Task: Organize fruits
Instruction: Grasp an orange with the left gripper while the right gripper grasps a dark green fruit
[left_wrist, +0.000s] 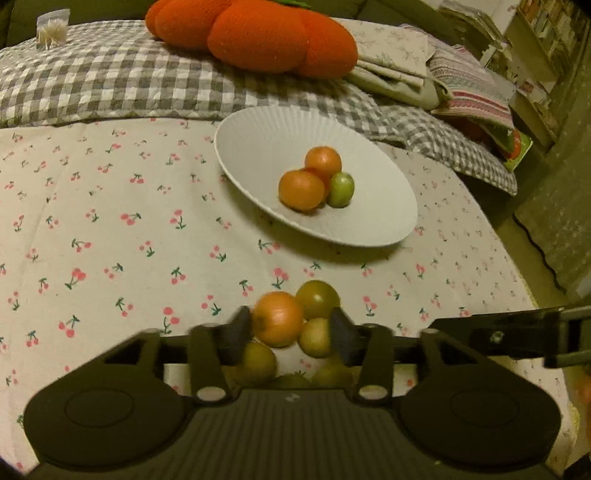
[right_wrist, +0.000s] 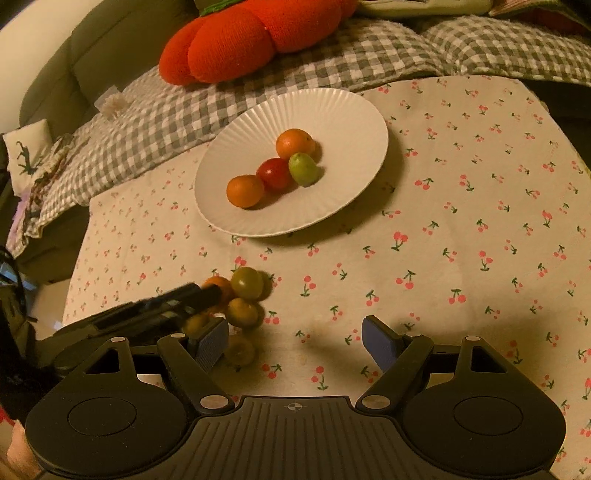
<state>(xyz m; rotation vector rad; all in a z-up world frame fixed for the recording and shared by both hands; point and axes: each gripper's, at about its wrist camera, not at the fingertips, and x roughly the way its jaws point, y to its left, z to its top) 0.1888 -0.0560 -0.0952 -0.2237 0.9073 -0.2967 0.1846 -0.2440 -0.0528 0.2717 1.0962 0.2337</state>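
Note:
A white ribbed plate (left_wrist: 258, 140) (right_wrist: 332, 107) on the cherry-print cloth holds two orange fruits, a red one (right_wrist: 275, 173) and a green one (left_wrist: 341, 190) (right_wrist: 303, 169). A loose cluster of several small fruits lies nearer on the cloth: an orange one (left_wrist: 277, 319) and greenish ones (left_wrist: 317, 299) (right_wrist: 246, 283). My left gripper (left_wrist: 290, 328) is open, its jaws on either side of the orange fruit and a yellow-green one (left_wrist: 314, 336). It also shows in the right wrist view (right_wrist: 207, 295). My right gripper (right_wrist: 295, 341) is open and empty, just right of the cluster.
A large orange pumpkin-shaped cushion (left_wrist: 258, 33) (right_wrist: 240, 40) lies on a grey checked blanket (left_wrist: 110, 81) behind the plate. Folded fabrics (left_wrist: 461, 81) are stacked at the back right. The cloth's right edge (left_wrist: 517, 258) drops off to the floor.

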